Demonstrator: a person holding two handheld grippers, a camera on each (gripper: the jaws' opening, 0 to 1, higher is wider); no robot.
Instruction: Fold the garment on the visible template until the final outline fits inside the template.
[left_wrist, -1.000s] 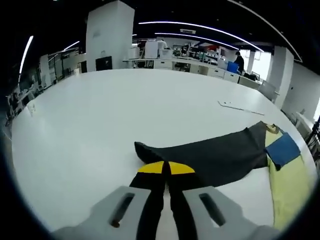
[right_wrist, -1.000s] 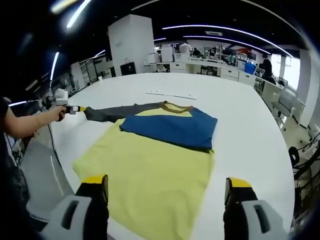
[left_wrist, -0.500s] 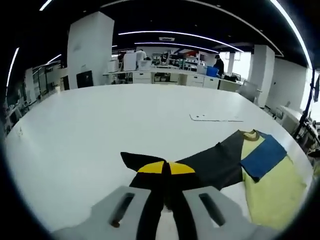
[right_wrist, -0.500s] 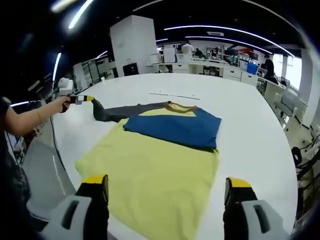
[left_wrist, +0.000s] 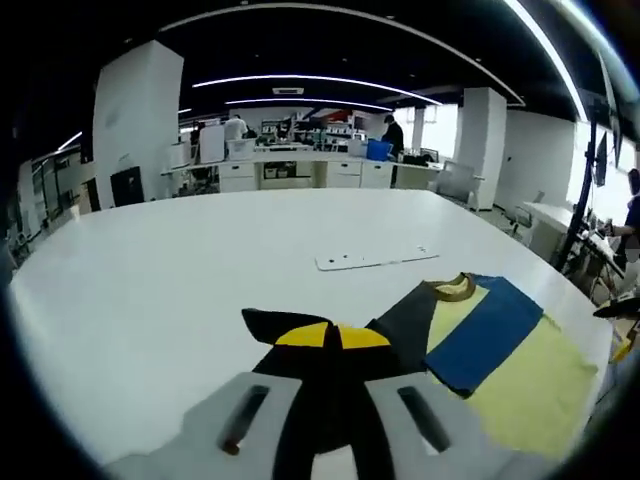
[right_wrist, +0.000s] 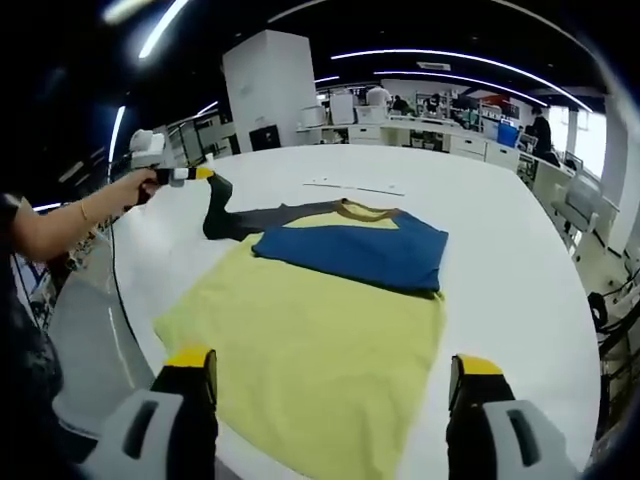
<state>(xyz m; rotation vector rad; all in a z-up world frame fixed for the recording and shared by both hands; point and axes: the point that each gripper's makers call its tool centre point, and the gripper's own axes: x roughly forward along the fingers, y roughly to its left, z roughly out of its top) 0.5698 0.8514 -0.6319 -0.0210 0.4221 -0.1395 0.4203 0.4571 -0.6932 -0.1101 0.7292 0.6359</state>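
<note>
The left tool (left_wrist: 332, 338) pinches the dark sleeve (right_wrist: 245, 217) by its cuff, raised off the tabletop (left_wrist: 180, 260). The right tool (right_wrist: 335, 375) hangs spread over the shirt (right_wrist: 320, 330), which lies flat, blue sleeve (right_wrist: 355, 255) folded across. The cloth looks light, limp, and likely to sag; cuffs and hem corners seem the best holds.

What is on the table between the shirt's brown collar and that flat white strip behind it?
Nothing. In the left gripper view, bare white table separates the collar from the white strip.
</note>
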